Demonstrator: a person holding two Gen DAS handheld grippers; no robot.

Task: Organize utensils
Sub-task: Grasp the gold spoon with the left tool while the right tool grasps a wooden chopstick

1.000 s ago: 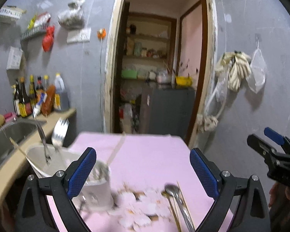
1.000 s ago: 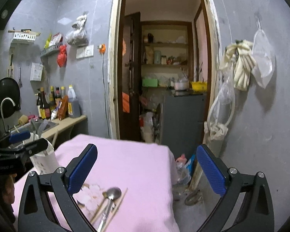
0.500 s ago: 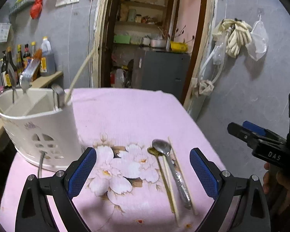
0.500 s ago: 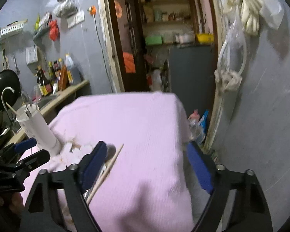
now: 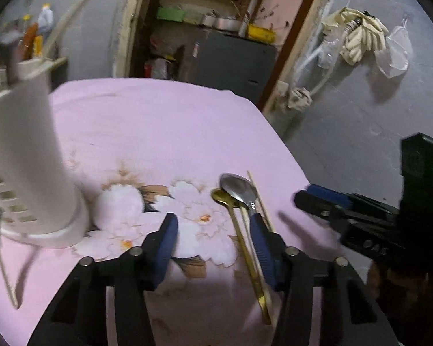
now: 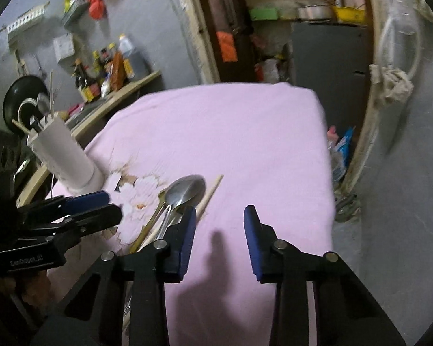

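A silver spoon [image 5: 238, 190], a thin gold spoon [image 5: 220, 197] and a wooden chopstick [image 5: 259, 199] lie side by side on the pink flowered cloth [image 5: 158, 121]. A white utensil holder [image 5: 29, 158] with utensils in it stands at the left. My left gripper [image 5: 213, 222] hovers low over the spoon handles with its jaws closing. The gold handle lies between the jaws near the right finger, and no pad presses on it. My right gripper [image 6: 218, 222] is closing over bare cloth, just right of the silver spoon [image 6: 187, 190] and the chopstick [image 6: 210, 193].
The right edge of the cloth-covered table [image 6: 326, 155] drops to a grey floor. Behind it are a doorway [image 6: 274, 28] with shelves and a dark cabinet [image 5: 231, 60]. A counter with several bottles [image 6: 112, 69] runs along the left wall.
Both grippers have dropped towards the table and tipped downward, so the cloth and spoons now fill the views. Both pairs of jaws have narrowed from wide open.
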